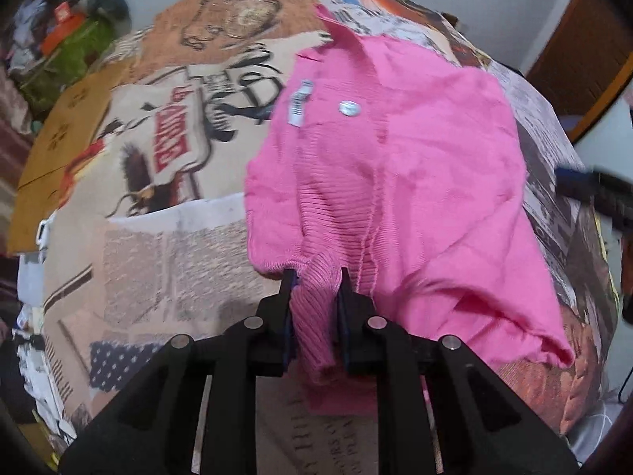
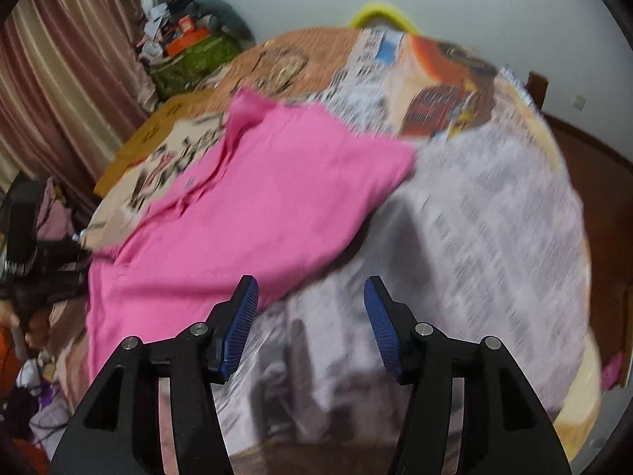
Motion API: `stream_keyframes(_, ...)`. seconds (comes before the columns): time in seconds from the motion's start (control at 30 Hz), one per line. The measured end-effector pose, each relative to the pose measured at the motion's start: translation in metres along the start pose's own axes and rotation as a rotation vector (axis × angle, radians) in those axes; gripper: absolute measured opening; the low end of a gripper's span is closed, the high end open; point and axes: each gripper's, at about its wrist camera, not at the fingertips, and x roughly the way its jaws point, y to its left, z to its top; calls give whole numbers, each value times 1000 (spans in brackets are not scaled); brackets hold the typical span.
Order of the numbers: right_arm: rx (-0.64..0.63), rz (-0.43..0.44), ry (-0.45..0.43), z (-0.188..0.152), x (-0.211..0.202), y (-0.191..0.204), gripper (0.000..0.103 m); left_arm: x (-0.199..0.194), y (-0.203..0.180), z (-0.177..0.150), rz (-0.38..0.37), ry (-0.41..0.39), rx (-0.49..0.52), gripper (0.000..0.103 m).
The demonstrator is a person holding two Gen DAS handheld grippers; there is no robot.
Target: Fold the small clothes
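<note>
- A pink knit top (image 1: 395,182) lies on the newspaper-covered desk (image 1: 166,261), its ribbed edge pinched in the left gripper (image 1: 315,277).
- Beside the top, the right gripper (image 2: 310,297) stands half open and empty.
- Risk: one-handed pulling could drag the top or bunch it.
- Motion blur hides the top's far edge.

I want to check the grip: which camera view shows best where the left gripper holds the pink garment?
The left wrist view: the left gripper pinches a ribbed edge of the pink garment. The right wrist view shows the garment blurred, the grip unseen.
</note>
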Motion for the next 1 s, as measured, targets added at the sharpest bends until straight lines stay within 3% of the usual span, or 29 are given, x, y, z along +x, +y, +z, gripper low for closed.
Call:
stream_keyframes(0.13, 19, 77, 55, -9, 18, 18, 52, -19, 21, -8, 20, -52, -40, 34)
stream_keyframes(0.27, 44, 147, 84, -6, 38, 35, 52, -39, 38, -17, 90, -108, -51, 42)
stream_keyframes(0.4, 34, 167, 90, -5, 53, 52, 52, -46, 52, -22, 101, -134, -88, 48)
stream_keyframes(0.47, 12, 180, 86, -4, 55, 55, 46, -44, 58, -22, 102, -131, -108, 48)
stream_keyframes(0.5, 5, 189, 84, -3, 55, 56, 29, -43, 59, -22, 102, -128, -112, 48)
stream_keyframes(0.53, -1, 182, 82, -4, 53, 55, 16, -42, 59, -21, 103, -125, -116, 48)
stream_keyframes(0.6, -43, 152, 71, -5, 49, 56, 10, -40, 57, -21, 97, -121, -121, 48)
stream_keyframes(0.83, -85, 43, 59, -11, 37, 30, 8, -42, 39, -9, 65, -136, -96, 49)
stream_keyframes(1.0, -67, -111, 48, -14, 27, -2, 9, -46, 9, 0, 32, -147, -44, 52)
